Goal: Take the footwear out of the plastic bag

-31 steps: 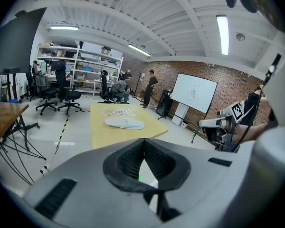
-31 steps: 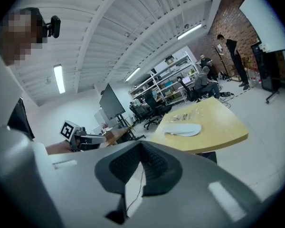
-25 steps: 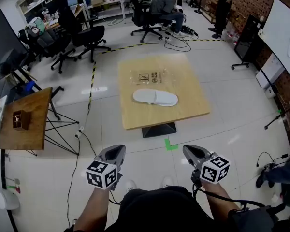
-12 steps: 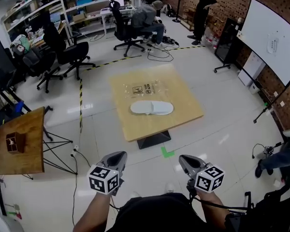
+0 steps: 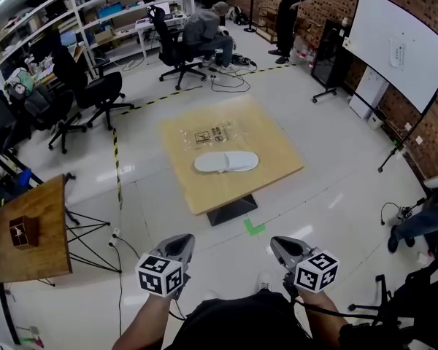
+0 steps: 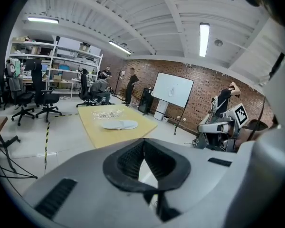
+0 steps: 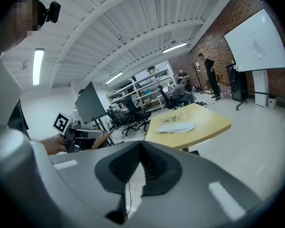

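Observation:
A pair of white slippers (image 5: 226, 162) lies flat on the square wooden table (image 5: 277, 152), outside the clear printed plastic bag (image 5: 212, 133) that lies just behind it. My left gripper (image 5: 182, 240) and right gripper (image 5: 281, 243) are held close to my body, over the floor and well short of the table. Both are shut with nothing in them. In the left gripper view the shut left gripper (image 6: 143, 144) points toward the slippers (image 6: 118, 124) and bag (image 6: 104, 114). In the right gripper view the right gripper (image 7: 141, 146) points at the slippers (image 7: 175, 127).
A small wooden side table (image 5: 40, 250) with a brown box (image 5: 22, 232) stands at the left on thin black legs. A green tape mark (image 5: 253, 227) lies on the floor before the table. Office chairs (image 5: 95, 93), a whiteboard (image 5: 390, 49) and people stand farther back.
The head view has tilted up and shifted, so more of the room's far side shows. Both grippers stay shut at about the same place near my body. Slippers and bag have not moved.

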`<state>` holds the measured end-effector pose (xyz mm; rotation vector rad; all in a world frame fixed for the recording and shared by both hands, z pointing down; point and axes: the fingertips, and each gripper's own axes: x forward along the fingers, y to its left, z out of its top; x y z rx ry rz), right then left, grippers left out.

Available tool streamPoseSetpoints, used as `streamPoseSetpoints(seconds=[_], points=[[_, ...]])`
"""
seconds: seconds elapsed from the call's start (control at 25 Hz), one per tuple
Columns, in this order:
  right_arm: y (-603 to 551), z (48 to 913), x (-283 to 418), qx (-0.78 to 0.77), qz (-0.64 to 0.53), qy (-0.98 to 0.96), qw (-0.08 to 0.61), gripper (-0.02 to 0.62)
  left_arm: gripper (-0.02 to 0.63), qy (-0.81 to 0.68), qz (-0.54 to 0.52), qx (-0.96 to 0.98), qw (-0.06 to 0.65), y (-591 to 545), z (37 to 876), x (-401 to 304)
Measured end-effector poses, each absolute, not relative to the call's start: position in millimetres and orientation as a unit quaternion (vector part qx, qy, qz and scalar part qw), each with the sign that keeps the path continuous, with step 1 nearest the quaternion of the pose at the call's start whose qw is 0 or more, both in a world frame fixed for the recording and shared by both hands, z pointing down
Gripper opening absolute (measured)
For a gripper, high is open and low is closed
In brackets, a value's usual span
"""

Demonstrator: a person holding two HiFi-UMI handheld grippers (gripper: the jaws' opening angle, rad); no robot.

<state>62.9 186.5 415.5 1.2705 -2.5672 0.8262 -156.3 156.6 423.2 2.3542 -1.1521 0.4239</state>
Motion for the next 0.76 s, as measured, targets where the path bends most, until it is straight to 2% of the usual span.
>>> streamPoseSetpoints(seconds=[0.76], points=[[179.1, 415.5, 66.4, 0.386, 0.263, -0.877, 0.110, 0.000, 0.008, -0.436, 0.136, 0.857, 0.236, 156.2, 421.9, -135.5]])
